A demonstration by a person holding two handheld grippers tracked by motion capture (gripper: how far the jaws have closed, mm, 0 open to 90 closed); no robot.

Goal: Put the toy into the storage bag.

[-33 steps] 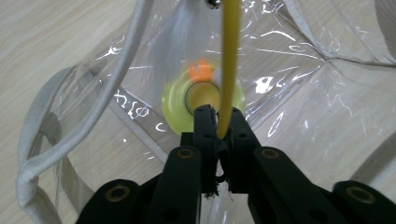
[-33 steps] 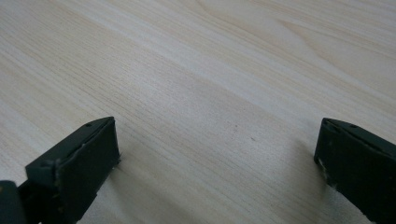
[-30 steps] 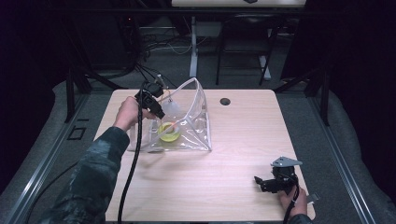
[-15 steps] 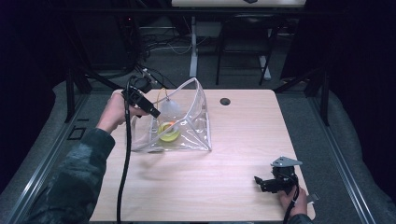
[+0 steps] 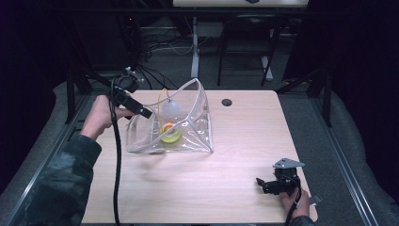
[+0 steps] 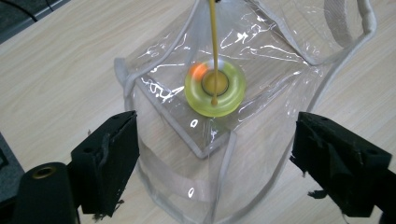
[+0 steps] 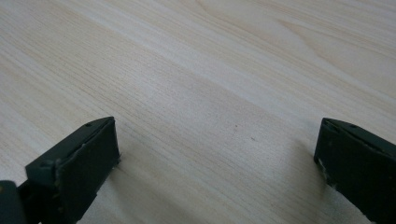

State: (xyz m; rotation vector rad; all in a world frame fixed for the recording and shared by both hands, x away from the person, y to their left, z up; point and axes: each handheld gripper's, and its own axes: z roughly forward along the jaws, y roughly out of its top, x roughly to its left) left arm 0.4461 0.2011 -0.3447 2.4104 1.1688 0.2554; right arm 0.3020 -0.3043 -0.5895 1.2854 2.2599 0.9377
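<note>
Bench (image 5: 244, 141): your light wood bench carries everything; most of its near half is bare, with a small dark round spot (image 5: 227, 102) near its far edge

Clear bag (image 5: 169, 127): your see-through bag with pale piping sits on the left half of the bench, mouth gaping upward, walls sagging and creased

Left hand-held gripper (image 5: 141, 112): you hold it at the bag's left rim, jaws spread wide; they have just been opening, and in the left gripper view the jaws stand on either side of the bag's corner without pressing on it, so call it released

Right hand-held gripper (image 5: 263, 184): it sits low at the near right corner of the bench, well apart from the bag, jaws parted over bare wood with nothing between them

Yellow-green ring (image 6: 215, 88): the ring lies flat on the bag's floor, inside its walls, with an orange patch on one side

Yellow stick (image 6: 214, 51): a thin stick runs down through the bag's mouth to the ring's centre; what holds it up you cannot tell

Progress: as I judge it, the ring is already in the bag and let go of, so the loading looks done; what may be left is drawing your left hand clear and perhaps closing or moving the bag
</note>
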